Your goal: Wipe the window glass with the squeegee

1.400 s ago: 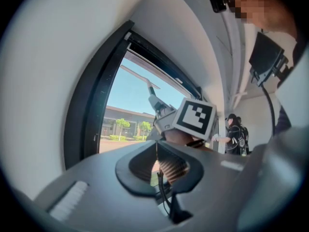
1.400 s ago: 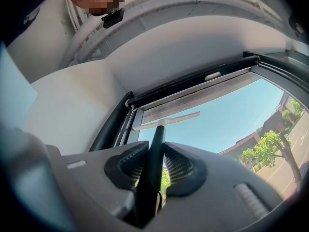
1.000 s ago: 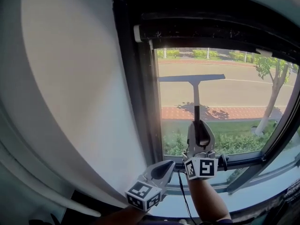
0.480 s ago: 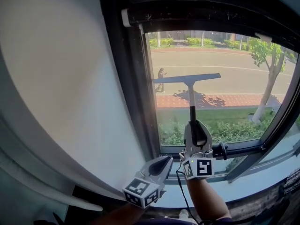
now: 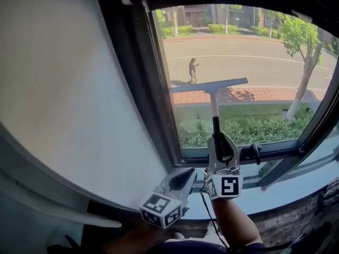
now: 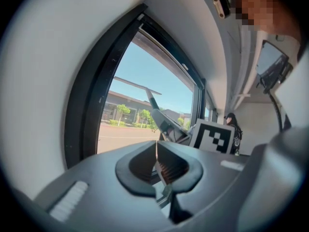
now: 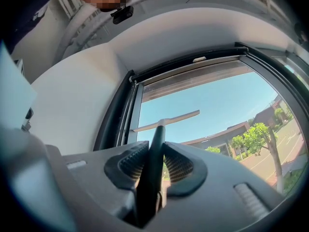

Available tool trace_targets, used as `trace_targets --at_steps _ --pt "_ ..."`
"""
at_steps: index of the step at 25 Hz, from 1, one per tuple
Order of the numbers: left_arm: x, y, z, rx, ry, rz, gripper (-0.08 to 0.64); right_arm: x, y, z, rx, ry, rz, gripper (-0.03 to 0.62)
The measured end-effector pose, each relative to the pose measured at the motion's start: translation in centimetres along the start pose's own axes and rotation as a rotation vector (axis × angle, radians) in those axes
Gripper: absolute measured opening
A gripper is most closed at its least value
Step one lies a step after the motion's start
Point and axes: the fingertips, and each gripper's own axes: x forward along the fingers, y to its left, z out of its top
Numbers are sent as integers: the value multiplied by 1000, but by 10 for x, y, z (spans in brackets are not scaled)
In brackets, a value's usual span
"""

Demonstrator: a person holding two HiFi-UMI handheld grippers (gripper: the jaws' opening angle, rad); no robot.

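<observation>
The squeegee [image 5: 213,97] stands upright against the window glass [image 5: 254,62], its grey blade lying across the pane near the left frame. My right gripper [image 5: 221,148] is shut on its dark handle, just above the sill. In the right gripper view the squeegee handle [image 7: 153,154] runs up between the jaws to the blade [image 7: 169,121]. My left gripper [image 5: 183,181] hangs low at the left of the right one, shut and holding nothing. In the left gripper view the squeegee [image 6: 147,94] shows ahead, with the left gripper [image 6: 157,164] jaws pressed together.
A dark window frame [image 5: 153,105] borders the glass on the left, with a white wall [image 5: 63,99] beside it. A black window latch [image 5: 250,151] sits on the lower frame right of my right gripper. A pale sill [image 5: 275,197] runs below.
The squeegee and right gripper have slid slightly down the glass, and the head view has tilted so that more of the street shows. The left gripper has stayed low.
</observation>
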Motion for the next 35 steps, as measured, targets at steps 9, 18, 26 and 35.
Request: trace_targets --at_steps 9,18,26,35 --pt "-4 0 -4 -5 38 -7 5 -23 5 -31 -14 88 -5 103" --pt "-11 -1 -10 -25 74 -18 5 -42 14 -50 33 122 -22 103" --pt "-12 -6 -26 -36 103 -41 5 -58 19 -68 100 131 -42 103" --pt "-13 -9 -44 -32 139 -58 5 -78 18 -98 147 182 -69 103"
